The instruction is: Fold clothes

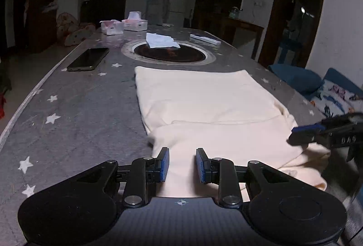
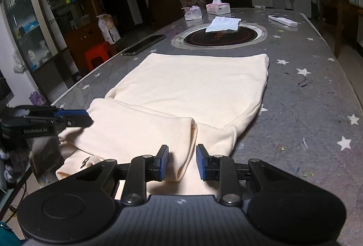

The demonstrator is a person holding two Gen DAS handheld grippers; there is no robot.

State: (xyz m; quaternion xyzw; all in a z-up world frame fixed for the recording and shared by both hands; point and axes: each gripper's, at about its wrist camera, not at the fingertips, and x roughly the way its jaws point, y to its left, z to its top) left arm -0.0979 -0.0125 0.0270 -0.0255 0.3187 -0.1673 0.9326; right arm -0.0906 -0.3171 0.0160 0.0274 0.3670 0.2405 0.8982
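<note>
Two grippers sit over the near end of the cream garment (image 2: 192,91), which lies flat on the star-patterned table (image 2: 306,110) with its sleeves folded across the body at 6 o'clock. Your left gripper (image 1: 182,164) has its jaws parted with nothing between them, over the near left of the cloth, a likely spot for pinching that corner. Your right gripper (image 2: 182,162) is likewise released, straddling the overlapped sleeve cuff (image 2: 183,169). Beyond, at 12 o'clock, the far hem stops short of the round inset burner (image 2: 217,37), leaving room to fold forward. The phone (image 1: 88,59) lies at 10 o'clock, clear of the garment.
</note>
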